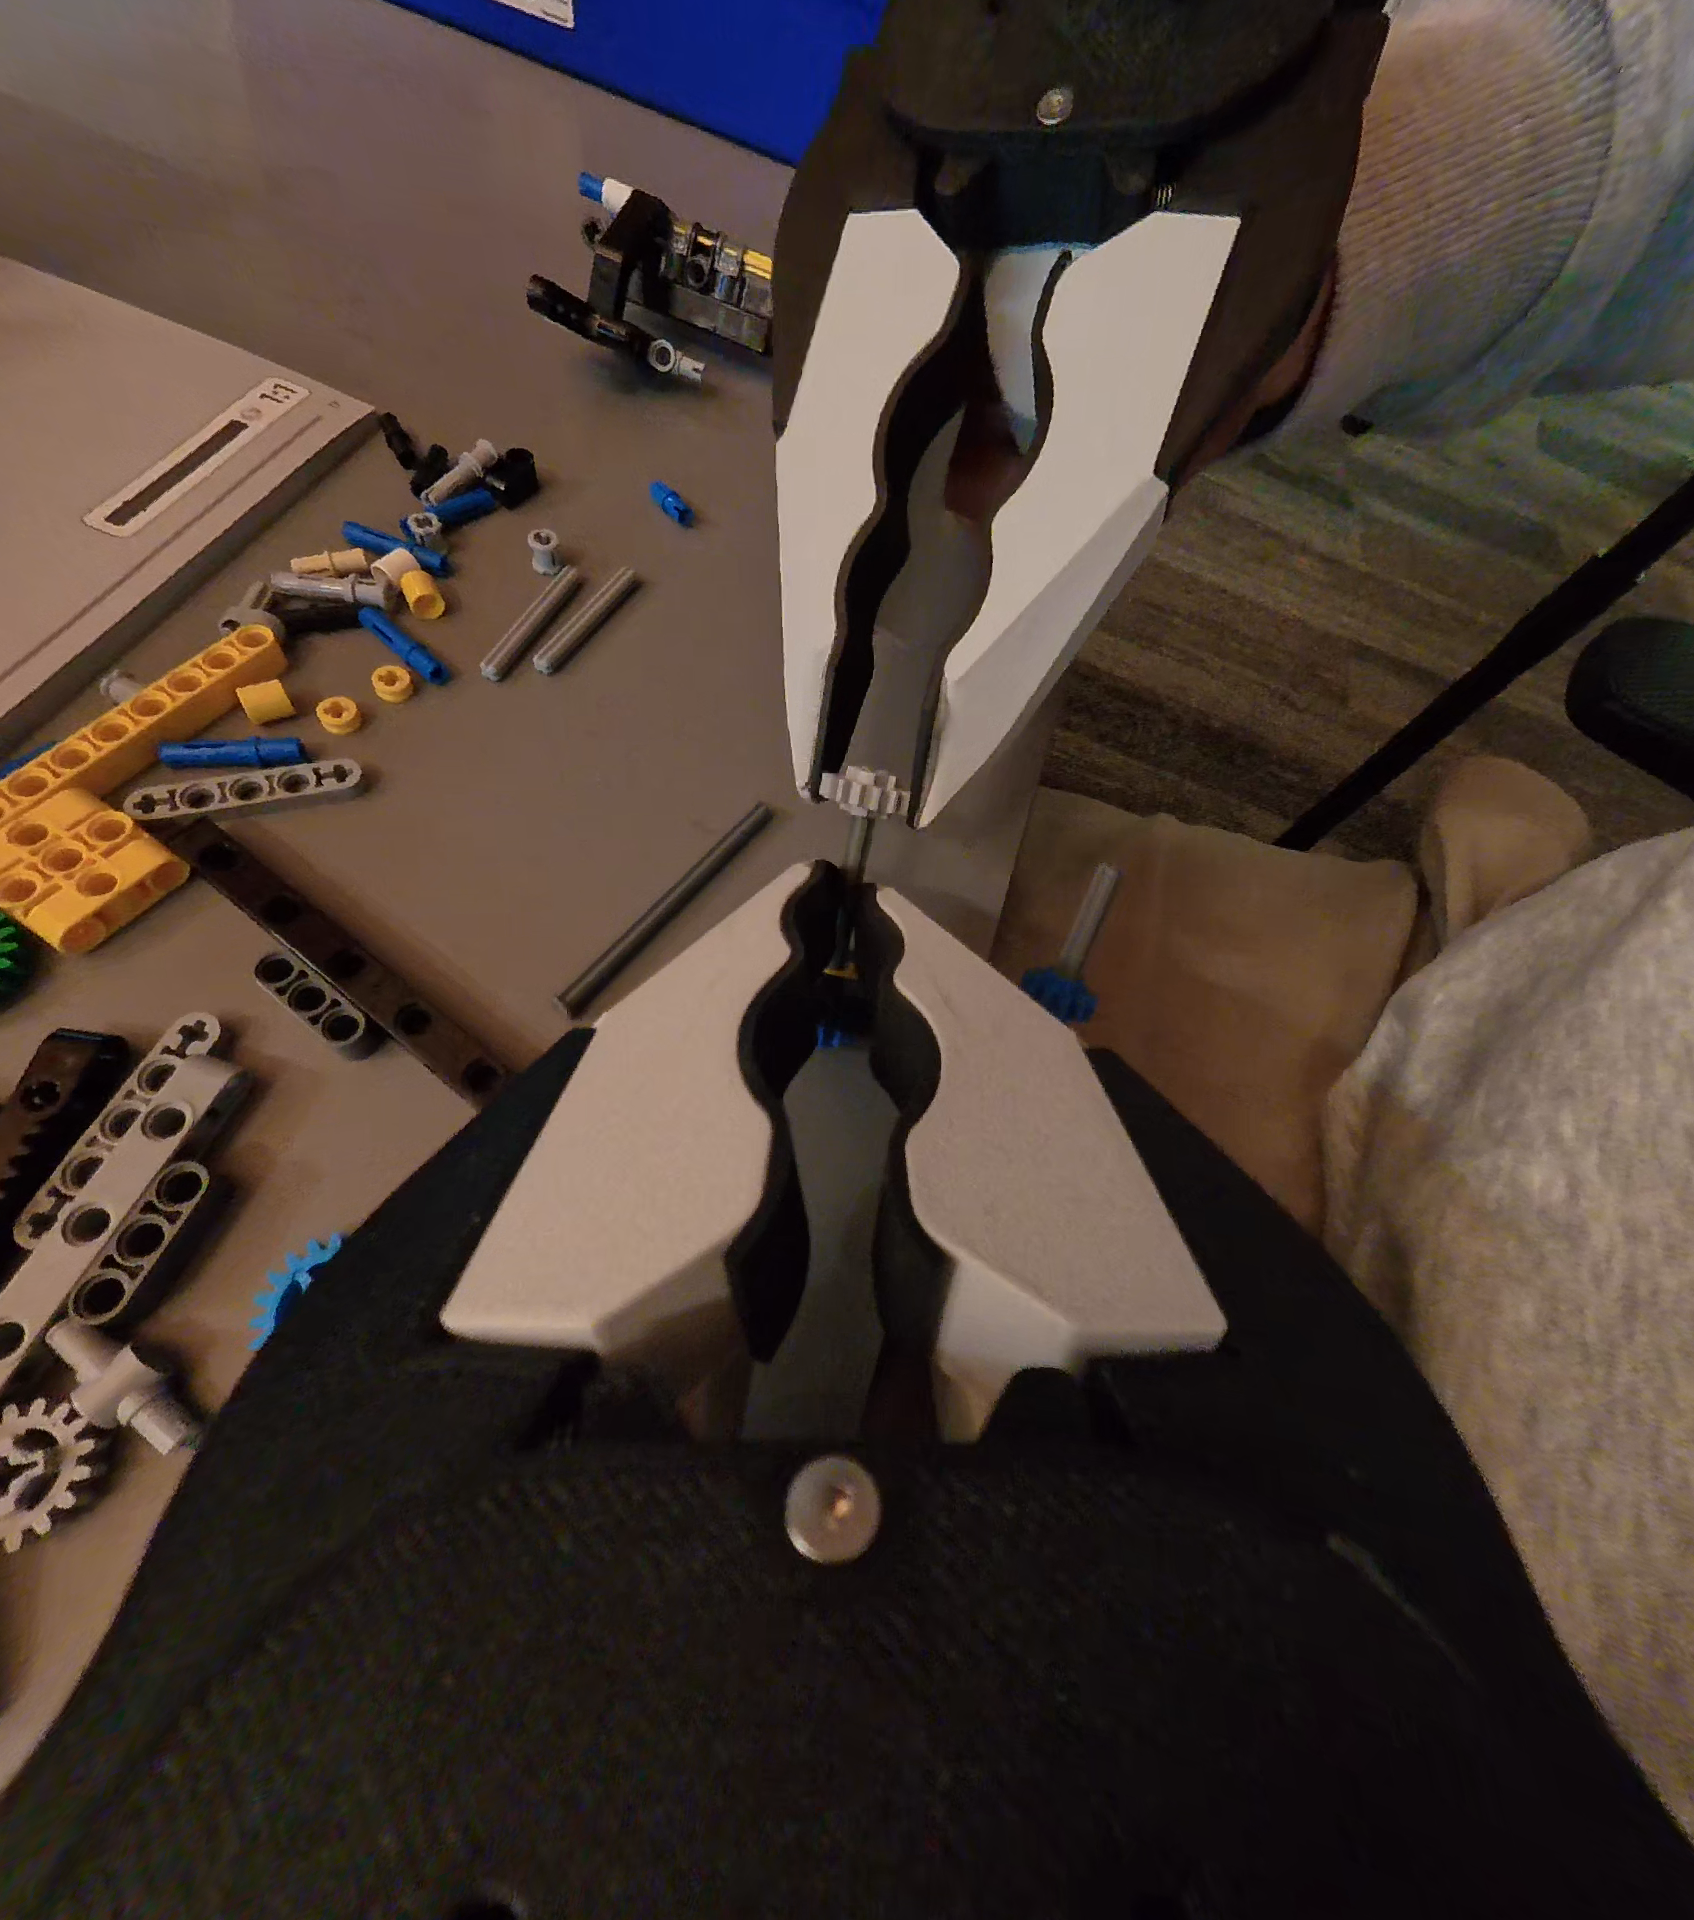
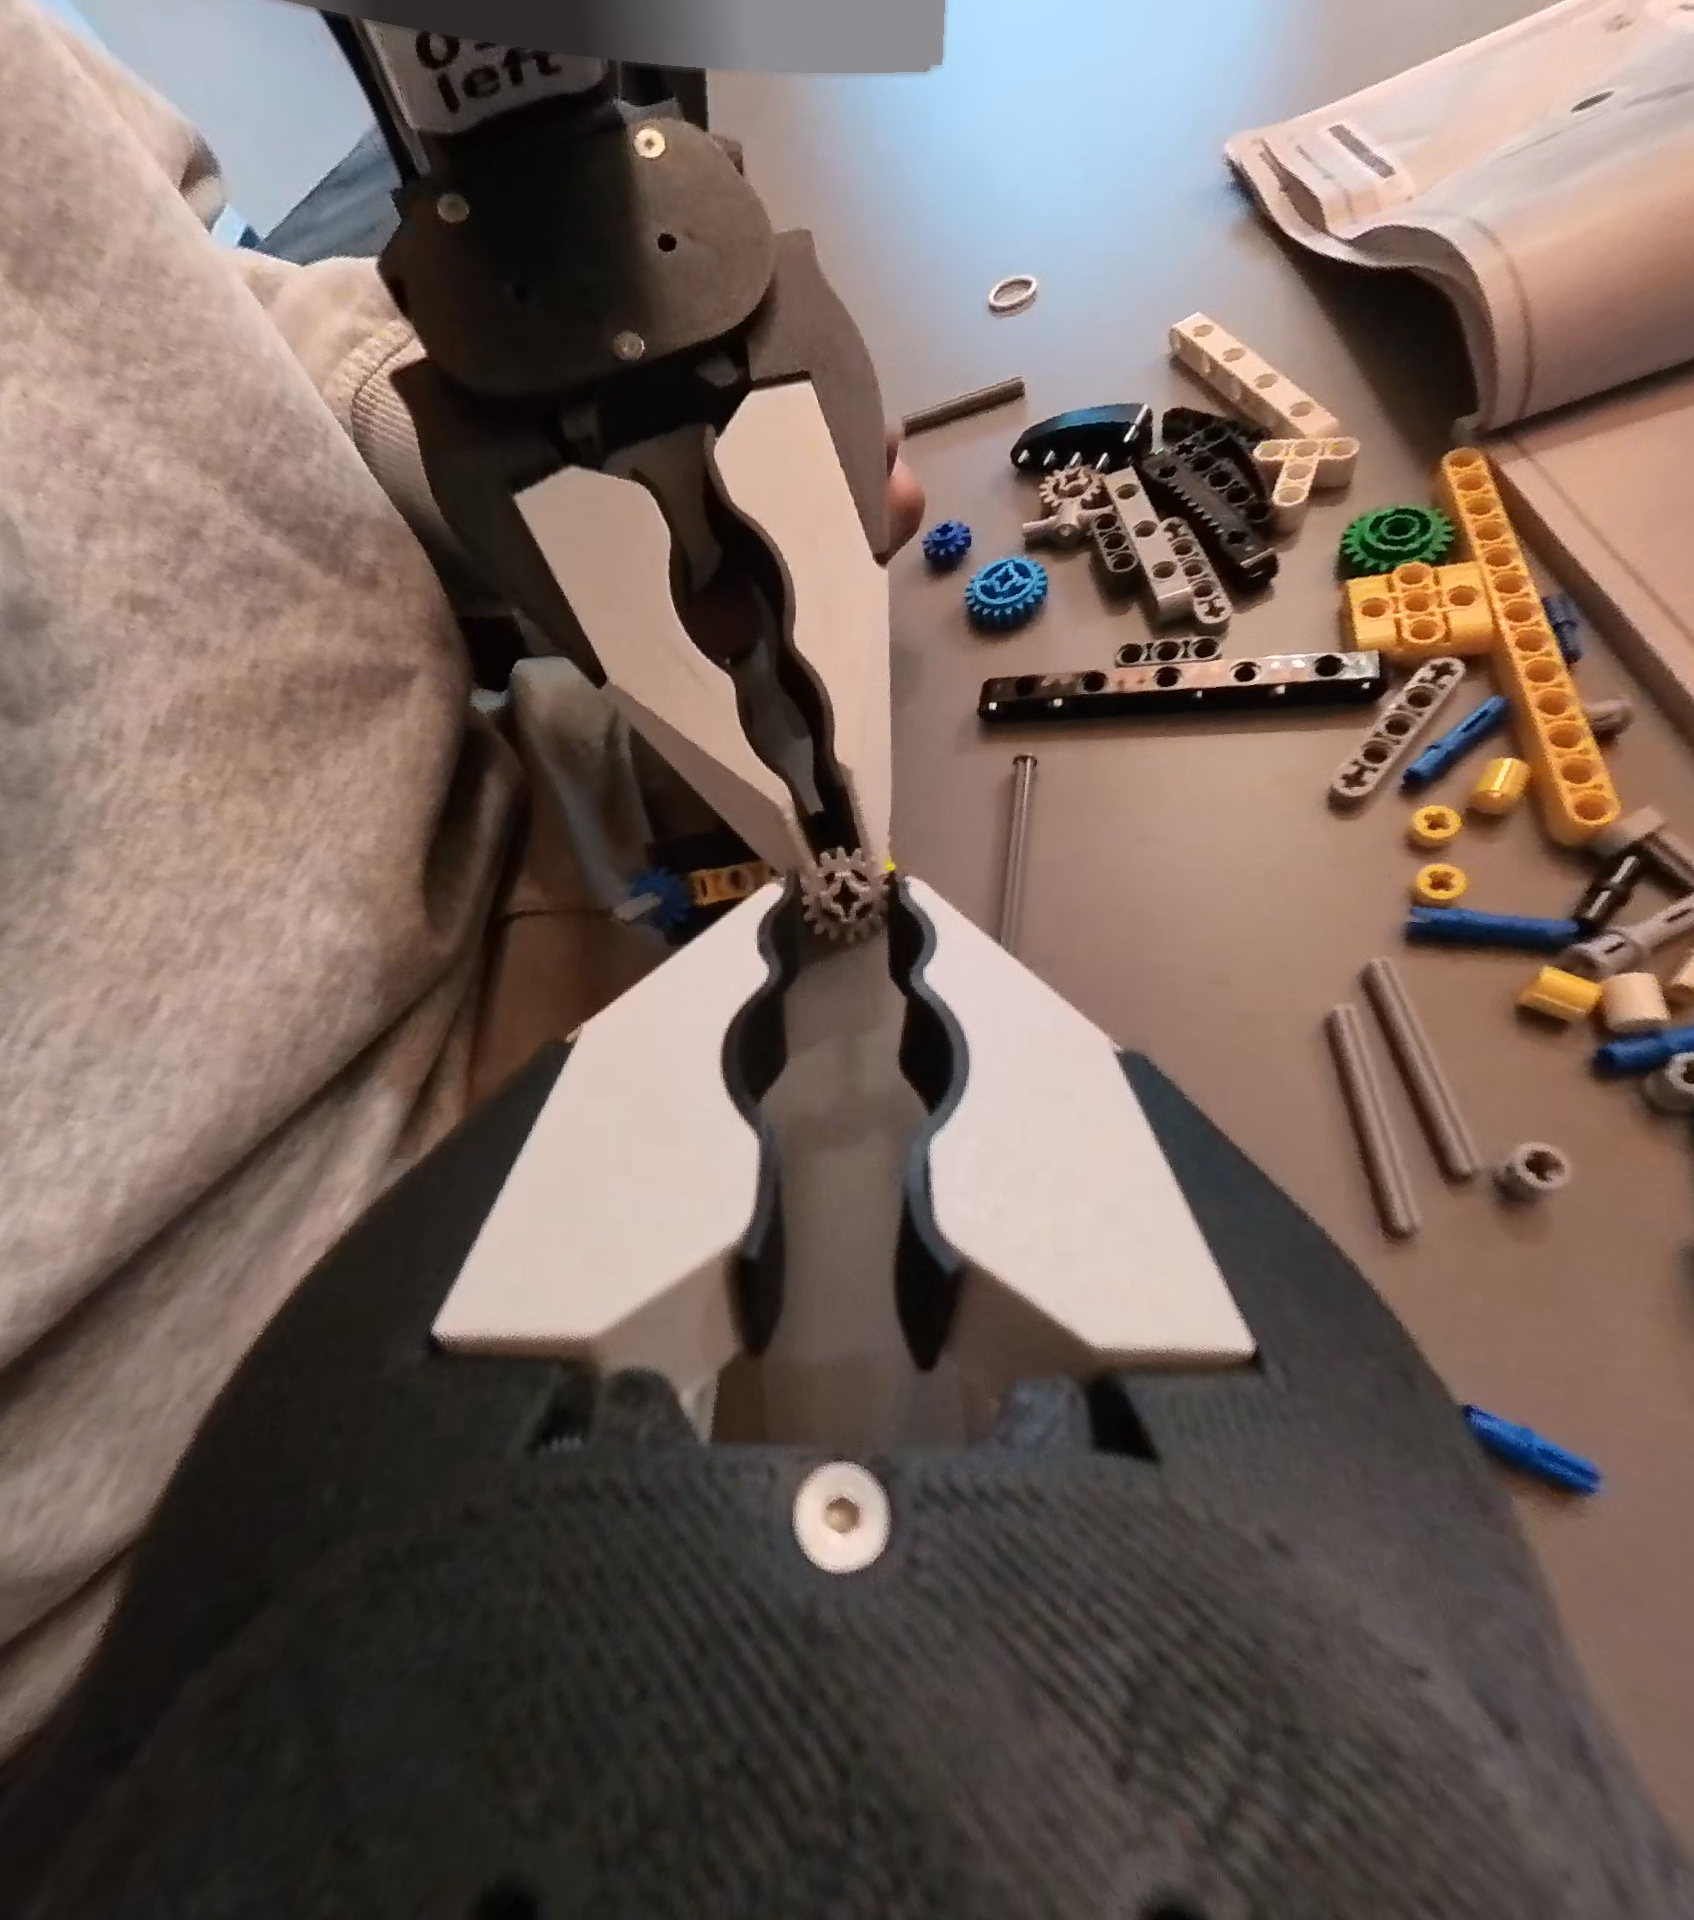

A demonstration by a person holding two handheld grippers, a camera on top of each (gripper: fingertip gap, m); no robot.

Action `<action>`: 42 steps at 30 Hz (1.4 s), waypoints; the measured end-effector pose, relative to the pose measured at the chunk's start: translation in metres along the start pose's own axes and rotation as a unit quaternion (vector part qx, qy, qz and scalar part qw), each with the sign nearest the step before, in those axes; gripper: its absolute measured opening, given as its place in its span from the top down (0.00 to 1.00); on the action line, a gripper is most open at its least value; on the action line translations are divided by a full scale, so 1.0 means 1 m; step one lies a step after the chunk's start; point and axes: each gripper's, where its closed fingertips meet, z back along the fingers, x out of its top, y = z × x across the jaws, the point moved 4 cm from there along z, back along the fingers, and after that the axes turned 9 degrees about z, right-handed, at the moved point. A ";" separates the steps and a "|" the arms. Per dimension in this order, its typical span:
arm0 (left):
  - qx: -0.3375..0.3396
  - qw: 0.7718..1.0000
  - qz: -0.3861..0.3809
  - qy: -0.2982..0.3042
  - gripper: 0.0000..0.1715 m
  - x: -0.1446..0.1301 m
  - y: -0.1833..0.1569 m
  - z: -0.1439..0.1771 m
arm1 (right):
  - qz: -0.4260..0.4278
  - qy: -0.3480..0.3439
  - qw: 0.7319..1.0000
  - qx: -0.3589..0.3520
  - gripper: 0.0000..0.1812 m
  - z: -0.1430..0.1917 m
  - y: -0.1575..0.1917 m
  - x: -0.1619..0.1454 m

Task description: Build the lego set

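Grey small gear (image 2: pixel 843 896) pinched by right gripper (image 2: pixel 841 906); left gripper (image 1: pixel 845 883) apparently clamps its axle (image 1: pixel 856 847), loose parts (image 1: pixel 375 582) beside.

Both views are dim and warm-toned, with soft, weak shadows under the parts on the table (image 1: pixel 510 831). Wide-angle distortion bends the edges, and the black gripper bodies at the bottom are blurred. In the right wrist view, cool bluish light shows at the upper left and glare streaks the black beam (image 2: pixel 1181 681).

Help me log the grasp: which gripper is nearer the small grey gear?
Right. The right gripper is shut on the small grey gear; the left gripper sits just short of it, shut on the axle assembly whose axle reaches the gear.
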 end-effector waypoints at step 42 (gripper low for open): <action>-0.009 1.000 0.018 0.000 0.99 0.001 0.001 -0.001 | -0.008 0.031 0.999 0.014 0.92 -0.002 -0.002 0.002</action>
